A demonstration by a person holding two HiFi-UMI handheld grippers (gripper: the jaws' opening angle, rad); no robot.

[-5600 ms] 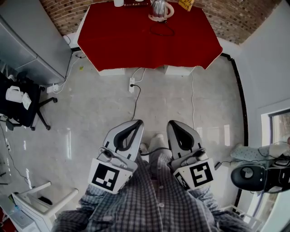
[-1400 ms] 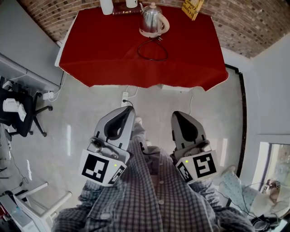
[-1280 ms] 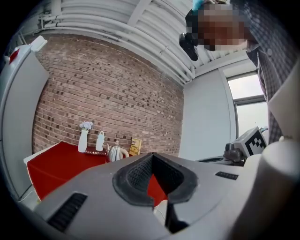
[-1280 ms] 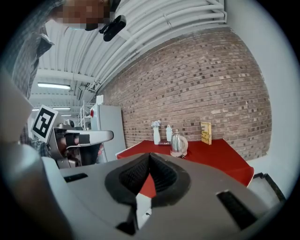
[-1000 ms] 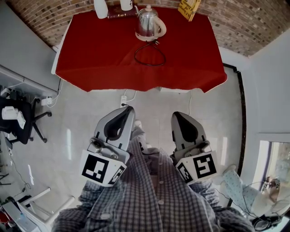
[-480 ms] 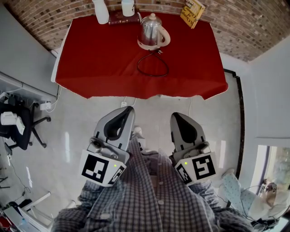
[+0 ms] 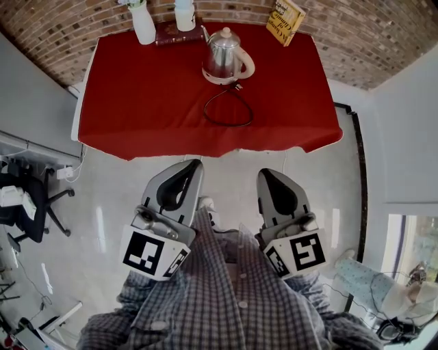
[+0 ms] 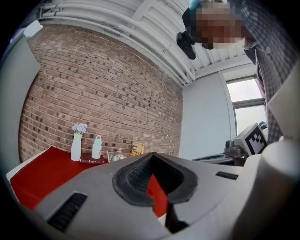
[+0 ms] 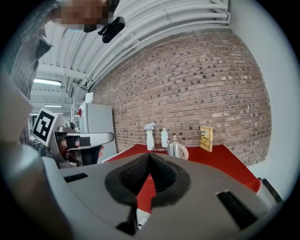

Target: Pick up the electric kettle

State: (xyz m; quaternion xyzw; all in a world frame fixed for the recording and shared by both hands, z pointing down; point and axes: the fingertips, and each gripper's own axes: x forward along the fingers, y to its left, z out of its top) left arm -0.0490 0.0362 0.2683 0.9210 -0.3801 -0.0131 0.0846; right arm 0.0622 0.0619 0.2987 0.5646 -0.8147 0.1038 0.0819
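The electric kettle, polished steel with a cream handle, stands on its base at the far middle of the table with the red cloth. Its black cord lies looped in front of it. Both grippers are held over the floor, short of the table's near edge and well away from the kettle. My left gripper is shut and empty, and so is my right gripper. The left gripper view shows the kettle small beyond the shut jaws. The right gripper view shows the kettle beyond its own.
At the table's back stand a white vase with flowers, a white bottle on a dark book, and a yellow book leaning on the brick wall. An office chair stands at the left over pale floor.
The table and kettle have come nearer in the head view as both grippers moved toward them. The jaws stayed shut.
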